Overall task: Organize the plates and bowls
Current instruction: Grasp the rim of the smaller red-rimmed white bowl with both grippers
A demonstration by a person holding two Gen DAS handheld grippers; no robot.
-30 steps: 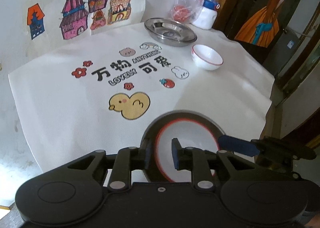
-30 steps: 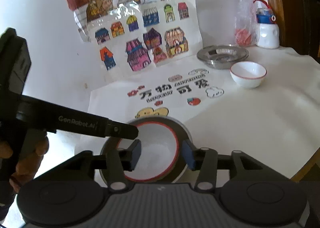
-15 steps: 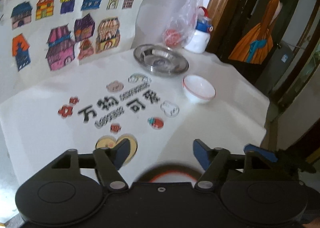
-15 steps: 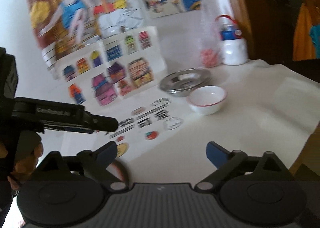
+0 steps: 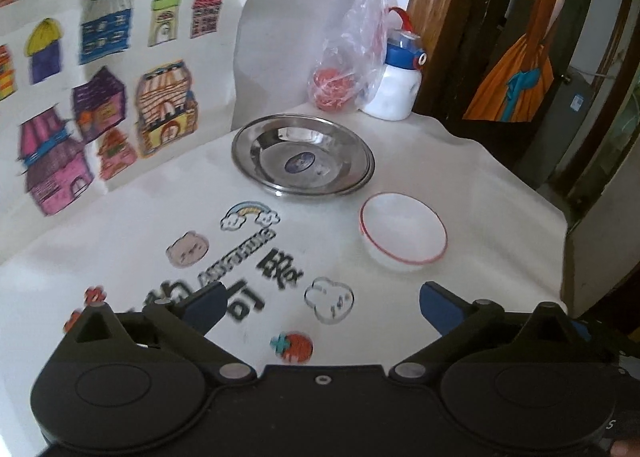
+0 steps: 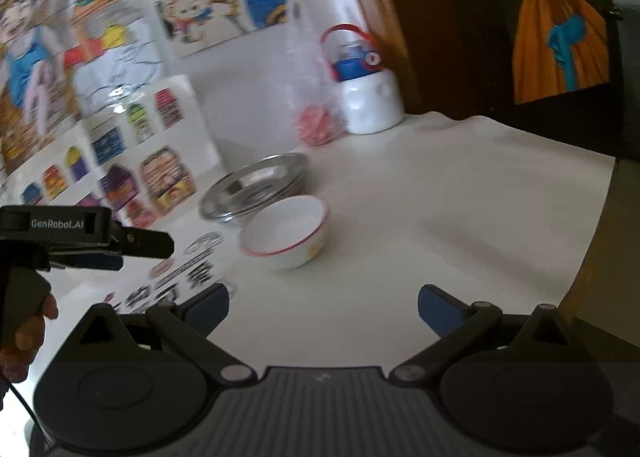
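A white bowl (image 5: pixel 404 233) with a red rim stands on the white tablecloth, just in front of a stack of steel plates (image 5: pixel 304 161). My left gripper (image 5: pixel 322 303) hovers short of the bowl, its jaws opening wide with nothing between them. In the right wrist view the same bowl (image 6: pixel 286 233) and steel plates (image 6: pixel 256 185) lie ahead of my right gripper (image 6: pixel 323 304), which is open and empty. The left gripper's fingers (image 6: pixel 148 243) reach in from the left edge of that view.
A white bottle (image 5: pixel 396 93) with a blue and red lid and a plastic bag (image 5: pixel 336 89) holding something red stand at the back by the wall. Coloured house drawings (image 5: pixel 120 97) lean at the back left. The table's right edge (image 5: pixel 560 217) drops off near the bowl.
Both grippers have spread their jaws wide and moved forward. The red-rimmed dish that sat between them has slipped out of view below. The white bowl and steel plates appear closer.
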